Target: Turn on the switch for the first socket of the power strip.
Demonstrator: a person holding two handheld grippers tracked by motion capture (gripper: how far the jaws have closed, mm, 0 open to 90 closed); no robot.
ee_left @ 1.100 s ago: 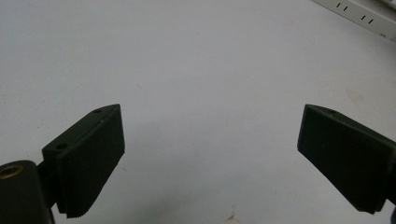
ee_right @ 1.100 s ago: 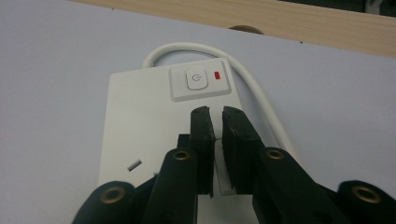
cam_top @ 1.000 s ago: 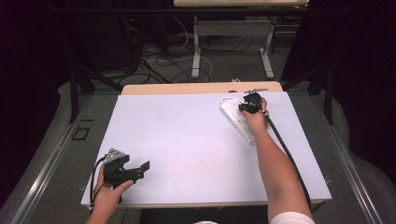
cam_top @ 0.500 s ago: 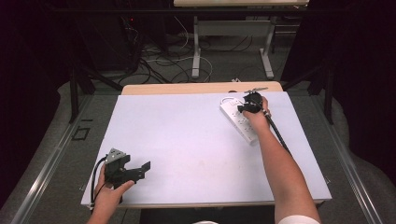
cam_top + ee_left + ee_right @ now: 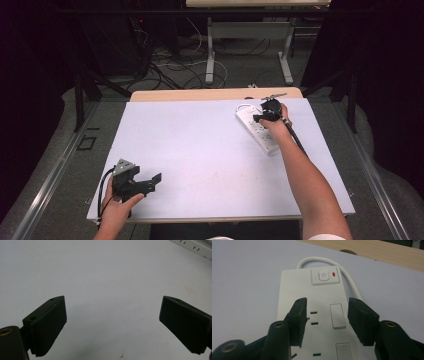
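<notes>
Even overhead light brightens the white table (image 5: 200, 150); the surroundings from nine through three o'clock sink into darkness. Soft shadow pools under the left gripper (image 5: 112, 327). Both close views blur near the black tips.

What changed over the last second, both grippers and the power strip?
The right gripper, poised over the power strip near its switch end, has just been opening its jaws; nothing sits between them, and the hand barely shifted. The left gripper stayed open at the table's near left edge, and the strip kept its place.
</notes>
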